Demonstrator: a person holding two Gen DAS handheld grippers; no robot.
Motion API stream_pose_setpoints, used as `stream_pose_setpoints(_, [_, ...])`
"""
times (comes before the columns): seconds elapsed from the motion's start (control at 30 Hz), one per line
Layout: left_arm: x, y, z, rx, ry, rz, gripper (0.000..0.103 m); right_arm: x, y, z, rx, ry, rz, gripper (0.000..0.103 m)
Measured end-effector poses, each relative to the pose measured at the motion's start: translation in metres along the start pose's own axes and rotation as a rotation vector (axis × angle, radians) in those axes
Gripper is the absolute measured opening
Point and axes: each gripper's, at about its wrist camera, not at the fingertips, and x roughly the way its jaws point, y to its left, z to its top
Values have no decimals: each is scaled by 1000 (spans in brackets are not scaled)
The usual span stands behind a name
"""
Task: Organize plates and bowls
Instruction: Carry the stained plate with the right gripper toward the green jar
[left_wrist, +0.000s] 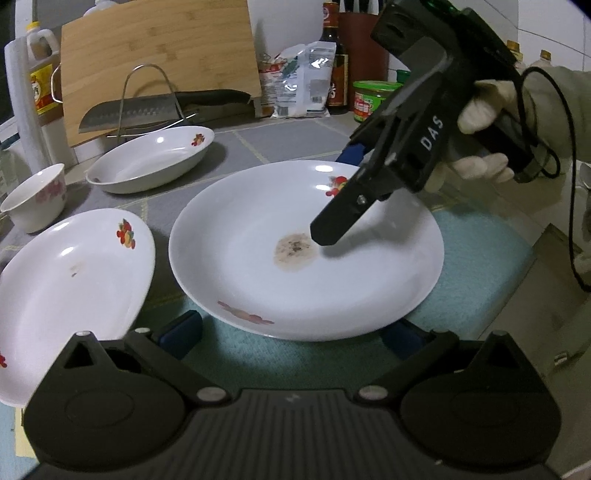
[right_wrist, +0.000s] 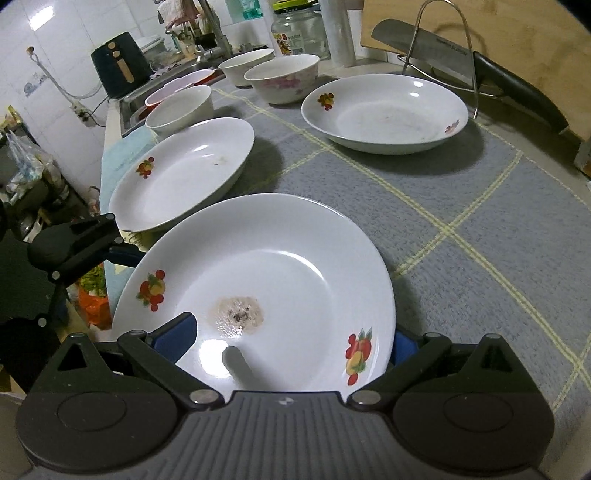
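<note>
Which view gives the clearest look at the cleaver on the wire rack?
The right wrist view: the cleaver lies close, blade lettering and black handle visible through the wire rack. The left wrist view shows the cleaver smaller, farther off, its handle in shadow.

Open grey checked cloth (right_wrist: 480, 236) to the right of the near stained plate (right_wrist: 266, 280): free passage there. Blocked on the left by a second plate (right_wrist: 177, 173) just beside it. Further back, crowded by a deep plate (right_wrist: 384, 110), bowls (right_wrist: 282, 79) and a knife rack (right_wrist: 439, 48) against the cutting board (left_wrist: 159, 62). Narrow bare strip between near and far plates. Bottles (left_wrist: 334, 55) and jar (left_wrist: 371, 99) along the far wall.
</note>
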Motion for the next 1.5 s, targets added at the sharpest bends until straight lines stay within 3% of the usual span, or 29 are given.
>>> stream_pose_setpoints(0.47, [-1,0,3,58,-7,-44,102,1,-2,5,7,27,18,103])
stream_pose_setpoints(0.87, [-2,3,8,37,7,-57,102,3,-1,7,11,42,-8,103])
stream_pose_setpoints(1.5, [5,-9,29,50,11,-33,102,-21,-13,6,-25,-5,-35,103])
